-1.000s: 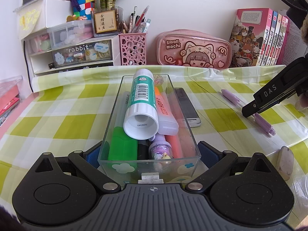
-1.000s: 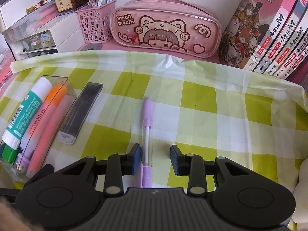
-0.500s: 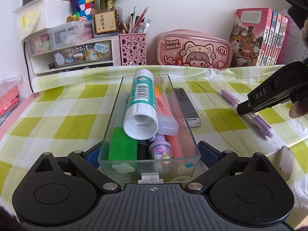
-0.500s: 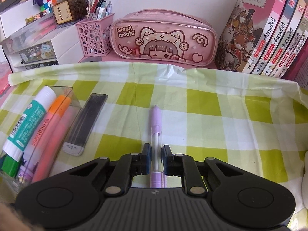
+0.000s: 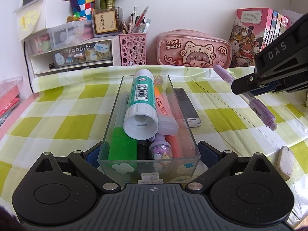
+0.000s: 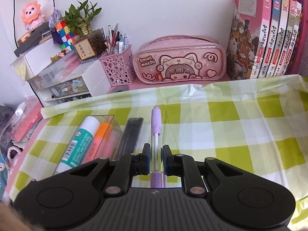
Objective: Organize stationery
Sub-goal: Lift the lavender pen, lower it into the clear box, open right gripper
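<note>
My left gripper (image 5: 149,152) is shut on the near end of a clear plastic box (image 5: 115,115) on the checked cloth. The box holds a green-and-white glue stick (image 5: 141,104), an orange highlighter (image 5: 163,107), a green marker and other pens. My right gripper (image 6: 155,155) is shut on a purple pen (image 6: 156,123) and holds it above the cloth, right of the box (image 6: 115,123). In the left wrist view the right gripper (image 5: 250,88) and the pen (image 5: 259,109) hang at the right, off the table.
A dark flat lead case (image 5: 187,105) lies just right of the box. A white eraser (image 5: 284,161) lies near the right front. At the back stand a pink pencil case (image 6: 181,61), a pink pen holder (image 6: 117,67), white drawers (image 6: 63,84) and books (image 6: 269,38).
My right gripper closed on the purple pen and lifted it off the cloth. My left gripper and the box have not moved.
</note>
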The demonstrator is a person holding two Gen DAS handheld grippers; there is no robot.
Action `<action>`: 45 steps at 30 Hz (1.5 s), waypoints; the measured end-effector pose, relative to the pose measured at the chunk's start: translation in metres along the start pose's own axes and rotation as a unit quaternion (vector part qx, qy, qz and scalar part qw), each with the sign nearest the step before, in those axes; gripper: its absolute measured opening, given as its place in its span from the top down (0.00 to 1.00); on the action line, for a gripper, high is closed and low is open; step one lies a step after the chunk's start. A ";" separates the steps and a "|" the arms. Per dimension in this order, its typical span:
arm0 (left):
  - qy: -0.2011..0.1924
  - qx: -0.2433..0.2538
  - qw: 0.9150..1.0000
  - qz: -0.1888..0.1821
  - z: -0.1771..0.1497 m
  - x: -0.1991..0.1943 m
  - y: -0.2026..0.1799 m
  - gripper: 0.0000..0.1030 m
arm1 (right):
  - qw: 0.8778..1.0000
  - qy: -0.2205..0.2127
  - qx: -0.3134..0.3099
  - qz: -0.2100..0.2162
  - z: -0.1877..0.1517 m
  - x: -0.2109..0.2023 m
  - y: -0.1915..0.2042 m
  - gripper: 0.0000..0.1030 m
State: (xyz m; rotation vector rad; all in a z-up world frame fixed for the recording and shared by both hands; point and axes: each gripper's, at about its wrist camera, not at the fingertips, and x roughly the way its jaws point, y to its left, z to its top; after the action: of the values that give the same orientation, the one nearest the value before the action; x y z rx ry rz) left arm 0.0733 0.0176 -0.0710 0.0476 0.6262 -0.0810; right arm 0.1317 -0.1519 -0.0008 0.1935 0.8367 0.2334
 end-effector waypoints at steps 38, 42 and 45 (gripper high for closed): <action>0.000 -0.001 1.000 -0.001 0.000 0.000 0.000 0.08 | 0.964 0.083 0.195 0.160 0.008 0.044 0.024 0.86; 0.000 -0.001 1.000 -0.001 0.000 0.000 0.000 0.08 | 0.964 0.082 0.194 0.160 0.007 0.043 0.024 0.83; 0.000 -0.001 1.000 -0.001 0.000 0.000 0.000 0.08 | 0.964 0.083 0.193 0.161 0.007 0.043 0.023 0.82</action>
State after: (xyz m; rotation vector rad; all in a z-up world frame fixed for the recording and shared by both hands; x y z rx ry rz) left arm 0.0730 0.0173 -0.0714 0.0457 0.6268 -0.0820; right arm 0.1615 -0.1182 -0.0204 0.6864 1.0117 0.3935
